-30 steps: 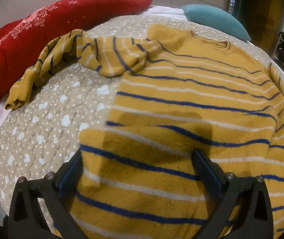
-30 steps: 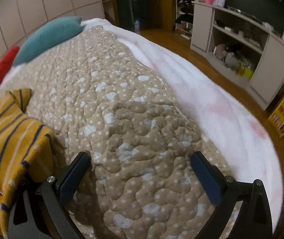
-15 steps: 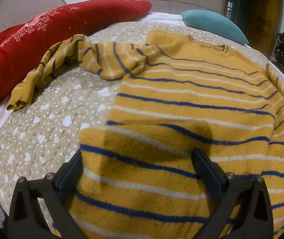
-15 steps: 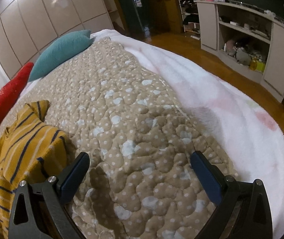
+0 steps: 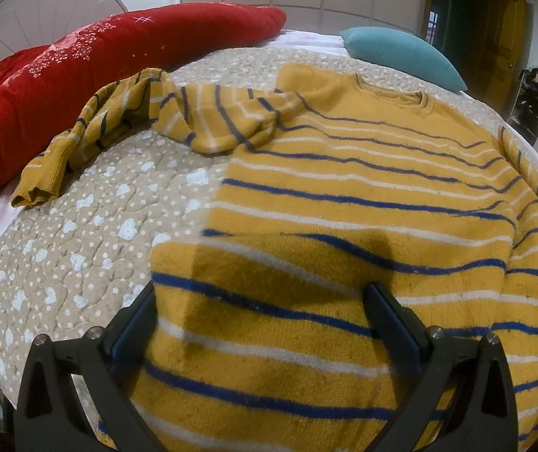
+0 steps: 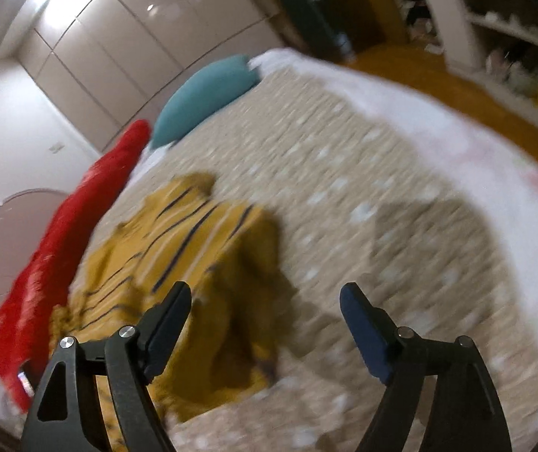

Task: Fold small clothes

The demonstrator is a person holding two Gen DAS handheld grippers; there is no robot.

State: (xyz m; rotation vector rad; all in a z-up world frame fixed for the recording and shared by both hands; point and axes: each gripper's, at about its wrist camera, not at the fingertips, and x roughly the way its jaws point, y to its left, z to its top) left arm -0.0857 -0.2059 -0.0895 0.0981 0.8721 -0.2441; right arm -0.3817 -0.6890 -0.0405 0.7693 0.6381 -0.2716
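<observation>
Barely begun: sweater point(image 5: 344, 203) spread flat on the bed point(image 5: 80, 226), one sleeve point(image 5: 126, 120) crumpled toward the red pillow point(image 5: 80, 56), no fold made. Left tool point(image 5: 261, 316) spread wide over the hem, gripping nothing. Right tool point(image 6: 265, 312) likewise agape, empty, beside the sweater's edge; view blurred. Sleeves and body all left to fold.
</observation>
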